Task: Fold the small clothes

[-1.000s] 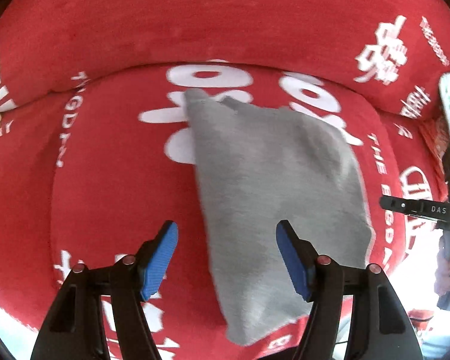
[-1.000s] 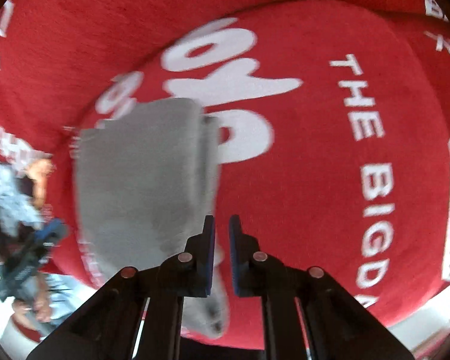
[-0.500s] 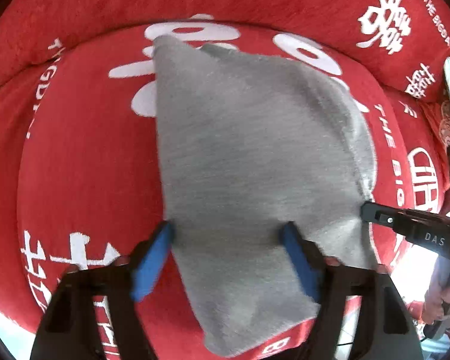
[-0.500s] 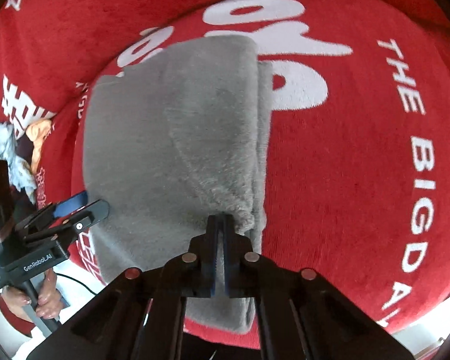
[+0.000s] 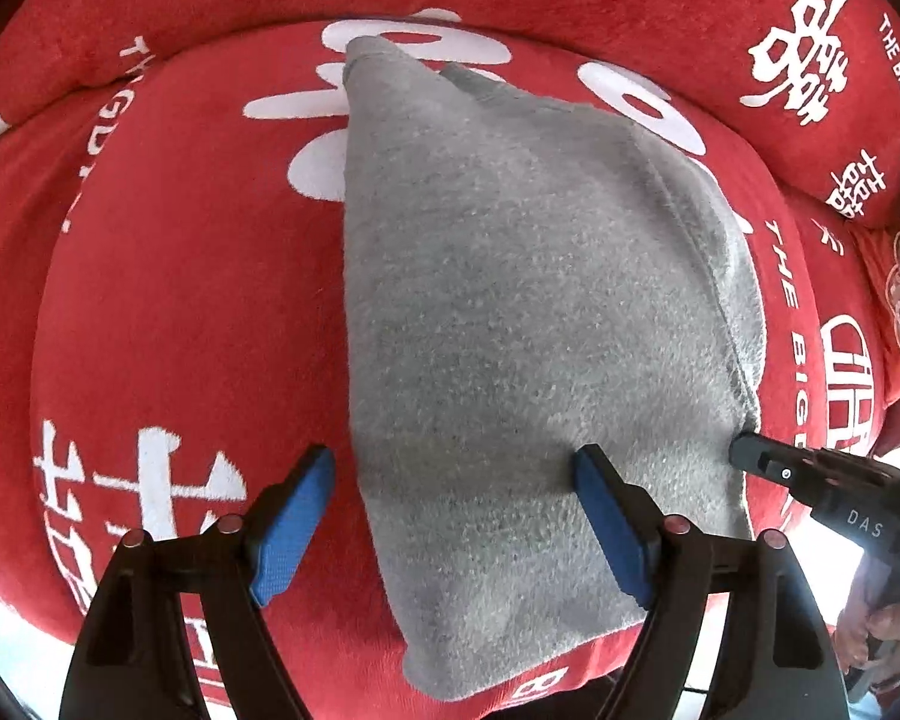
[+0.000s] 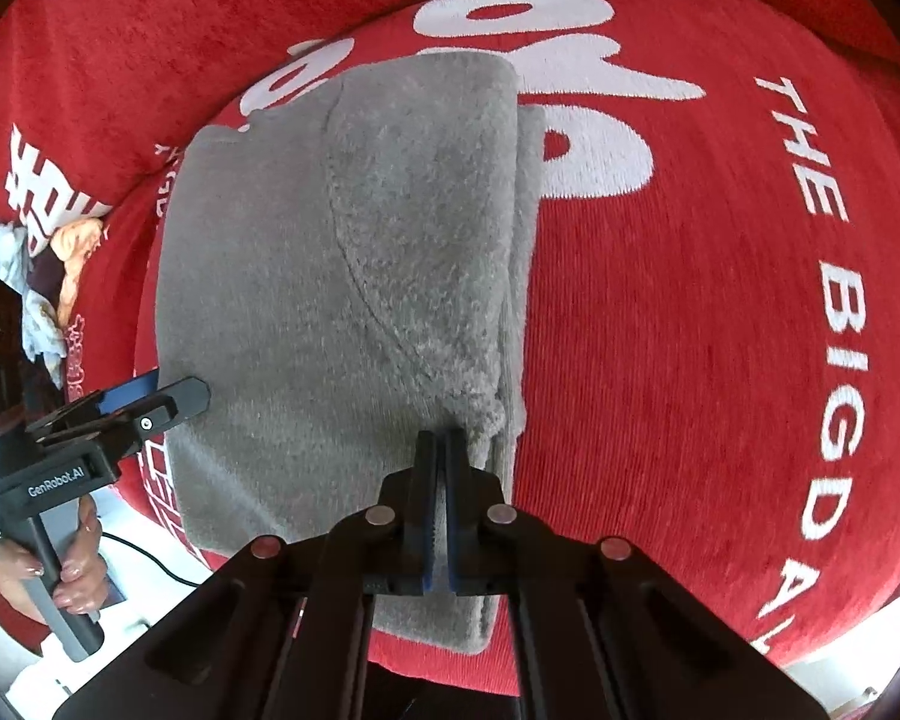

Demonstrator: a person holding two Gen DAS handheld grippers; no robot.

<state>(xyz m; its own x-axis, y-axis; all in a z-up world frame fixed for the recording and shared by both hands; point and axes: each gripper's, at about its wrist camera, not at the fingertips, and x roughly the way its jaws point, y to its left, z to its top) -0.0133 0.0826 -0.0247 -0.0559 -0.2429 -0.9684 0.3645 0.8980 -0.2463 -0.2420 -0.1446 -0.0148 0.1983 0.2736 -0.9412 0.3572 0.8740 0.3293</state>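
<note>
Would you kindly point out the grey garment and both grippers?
grey garment (image 5: 528, 324): left wrist view, middle of cloth.
left gripper (image 5: 456, 516): left wrist view, between fingertips.
right gripper (image 6: 441, 441): right wrist view, between fingertips.

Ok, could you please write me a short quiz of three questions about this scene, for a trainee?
1. True or false: the left gripper stands open over the fuzzy grey folded garment.
2. What does the right gripper pinch?
A. red printed cover
B. the grey garment's folded edge
C. nothing
3. Fill in: the garment lies on a ____ cushion cover with white lettering.

Key: 1 true; 2 B; 3 red.
</note>
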